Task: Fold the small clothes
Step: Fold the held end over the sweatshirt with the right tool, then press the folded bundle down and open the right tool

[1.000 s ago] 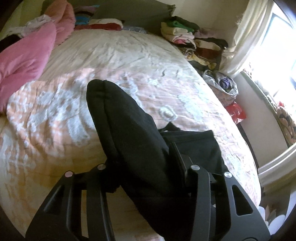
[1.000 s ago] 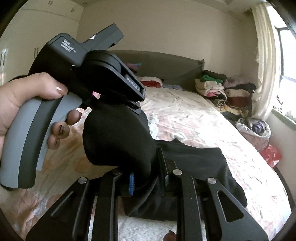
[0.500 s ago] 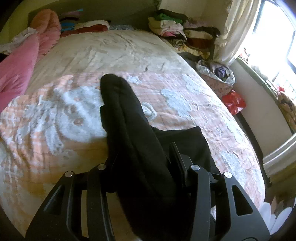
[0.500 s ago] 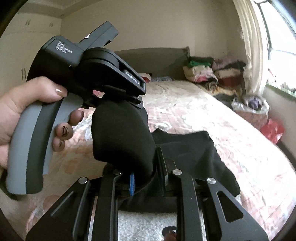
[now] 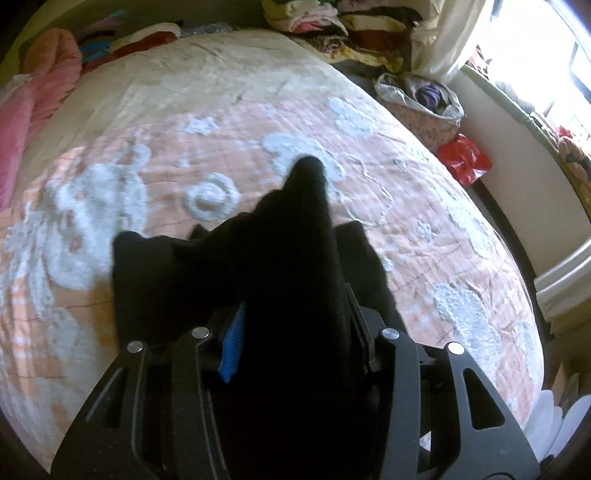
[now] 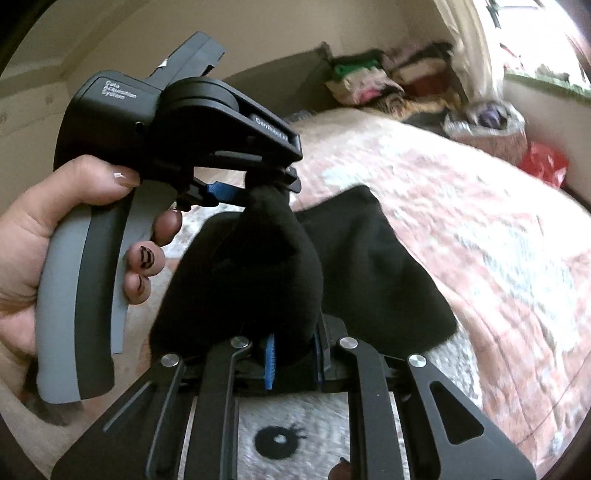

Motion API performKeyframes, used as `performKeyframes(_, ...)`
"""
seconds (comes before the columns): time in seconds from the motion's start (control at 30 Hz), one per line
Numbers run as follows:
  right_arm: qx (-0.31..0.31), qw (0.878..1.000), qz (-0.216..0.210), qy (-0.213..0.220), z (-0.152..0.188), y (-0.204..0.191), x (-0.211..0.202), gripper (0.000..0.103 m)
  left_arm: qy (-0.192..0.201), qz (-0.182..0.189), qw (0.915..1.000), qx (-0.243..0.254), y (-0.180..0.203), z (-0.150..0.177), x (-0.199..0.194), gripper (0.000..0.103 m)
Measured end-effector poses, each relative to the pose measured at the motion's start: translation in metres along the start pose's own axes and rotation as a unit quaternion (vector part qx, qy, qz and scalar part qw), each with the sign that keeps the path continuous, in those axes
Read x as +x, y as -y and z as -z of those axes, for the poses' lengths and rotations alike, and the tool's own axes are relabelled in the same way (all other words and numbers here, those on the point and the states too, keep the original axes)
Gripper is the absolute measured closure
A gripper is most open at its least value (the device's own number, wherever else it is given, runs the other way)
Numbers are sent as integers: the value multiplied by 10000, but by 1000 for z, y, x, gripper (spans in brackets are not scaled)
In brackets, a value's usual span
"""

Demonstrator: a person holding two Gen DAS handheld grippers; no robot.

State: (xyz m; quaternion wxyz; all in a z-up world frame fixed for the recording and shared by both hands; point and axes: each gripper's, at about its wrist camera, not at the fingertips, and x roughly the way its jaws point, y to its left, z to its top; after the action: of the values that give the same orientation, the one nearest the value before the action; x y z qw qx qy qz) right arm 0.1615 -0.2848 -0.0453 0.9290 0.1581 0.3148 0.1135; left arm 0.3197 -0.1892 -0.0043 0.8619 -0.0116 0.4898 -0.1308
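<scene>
Black garment (image 5: 295,280) fills both jaws; only right wrist view shows the hand (image 6: 40,236).

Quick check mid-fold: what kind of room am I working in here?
Most likely a bedroom: a wide bed with a peach quilt, stacked folded clothes at its far corner, and a curtained window beside it.

My soft black cloth garment (image 5: 295,258) lies over the bed's peach quilt (image 5: 424,206) with white tufted swirls; upper left, a pink blanket (image 5: 37,99).
</scene>
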Motion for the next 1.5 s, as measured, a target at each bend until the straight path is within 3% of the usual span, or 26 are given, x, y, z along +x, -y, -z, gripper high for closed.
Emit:
performKeyframes(0.17,670,9972,-262,-188,8,24,0,89,-119,311,9994,30,15,2,12,39)
performKeyframes(0.37,1651,9812,-859,-507,14,54,6,80,294,481,9983,-153,0,8,-19,36)
performKeyframes(0.47,1799,9759,-1075,-614,10,53,1,65,568,165,9981,-144,-22,19,-39,36)
performKeyframes(0.53,1792,9740,-1226,-643,-1,52,-4,43,624,-115,9979,-124,-39,32,-45,36)
performKeyframes(0.6,1739,9745,-1242,-683,-14,49,-5,31,593,-339,9975,-173,-56,47,-46,36)
performKeyframes(0.7,1582,9755,-1173,-983,-35,47,9,26,482,-351,9975,-367,-74,68,-45,36)
performKeyframes(0.9,1028,9802,-933,-1411,-65,41,45,29,379,-262,9979,-454,-80,89,-40,36)
performKeyframes(0.97,757,9826,-813,-1488,-70,36,52,45,386,-272,9980,-432,-79,90,-39,31)
performKeyframes(1.03,386,9855,-712,-1491,-72,29,58,82,366,-267,9983,-379,-74,90,-36,31)
performKeyframes(1.13,-283,9893,-685,-1255,-77,16,41,87,367,-208,9986,-316,-66,89,-36,31)
performKeyframes(1.23,-573,9921,-534,-975,-86,18,22,87,416,-94,9990,-168,-54,89,-39,30)
performKeyframes(1.37,-718,9901,-211,-1187,-81,29,41,86,314,-104,9994,-58,-42,94,-31,29)
performKeyframes(1.47,-651,9901,-106,-1240,-72,38,46,80,285,-71,9995,-115,-43,96,-29,29)
performKeyframes(1.5,-569,9913,-58,-1188,-72,40,45,73,275,-70,9995,-128,-43,97,-29,29)
